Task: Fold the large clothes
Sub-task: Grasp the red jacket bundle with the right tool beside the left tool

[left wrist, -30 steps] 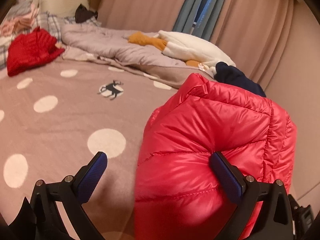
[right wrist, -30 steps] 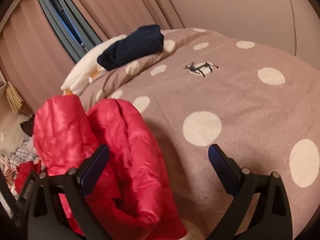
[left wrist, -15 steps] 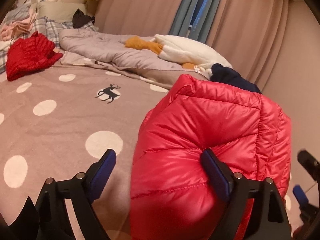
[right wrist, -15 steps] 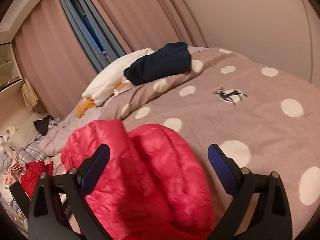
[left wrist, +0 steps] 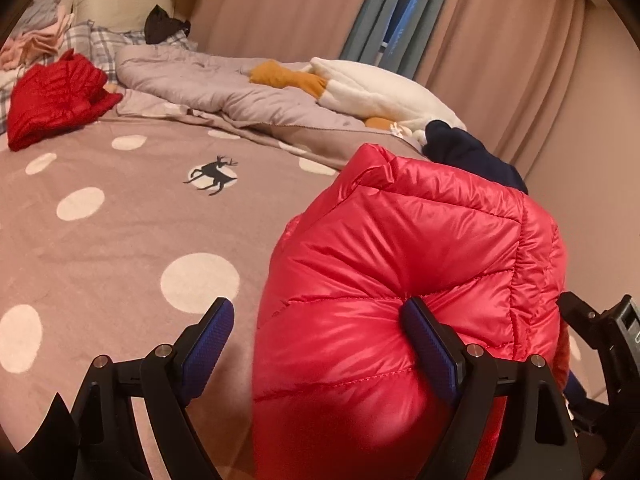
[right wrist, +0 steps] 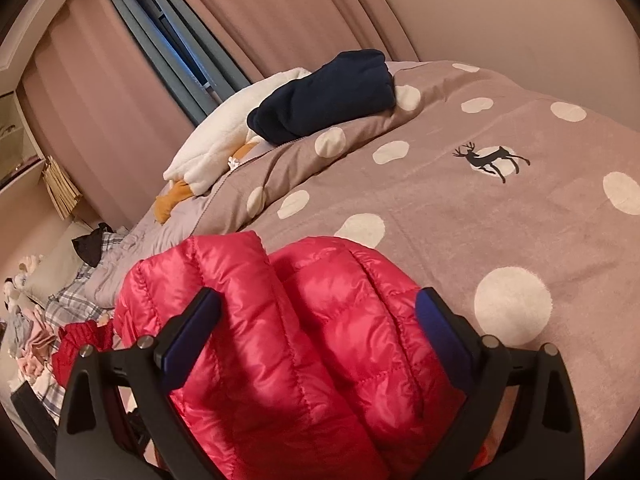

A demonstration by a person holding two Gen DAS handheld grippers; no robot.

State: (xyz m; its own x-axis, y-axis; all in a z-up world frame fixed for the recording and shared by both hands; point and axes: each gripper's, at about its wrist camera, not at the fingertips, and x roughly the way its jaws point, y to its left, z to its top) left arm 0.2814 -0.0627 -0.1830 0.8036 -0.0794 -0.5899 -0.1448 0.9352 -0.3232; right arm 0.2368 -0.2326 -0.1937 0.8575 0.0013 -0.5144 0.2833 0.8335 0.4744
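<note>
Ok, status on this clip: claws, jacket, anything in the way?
Left claw open, one finger pressing the red puffer jacket. Right claw open, straddling the bundle. Jacket bunched on the dotted bedspread. Nothing blocking.

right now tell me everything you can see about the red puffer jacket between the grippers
The red puffer jacket is shiny, quilted in stitched channels and looks down-filled. It is bunched into a puffy bundle of two thick folds at the near edge of the polka-dot bed cover. The open left gripper has its right finger pressed into a dimple in the fabric. The right gripper is open with the bundle lying between its fingers.
</note>
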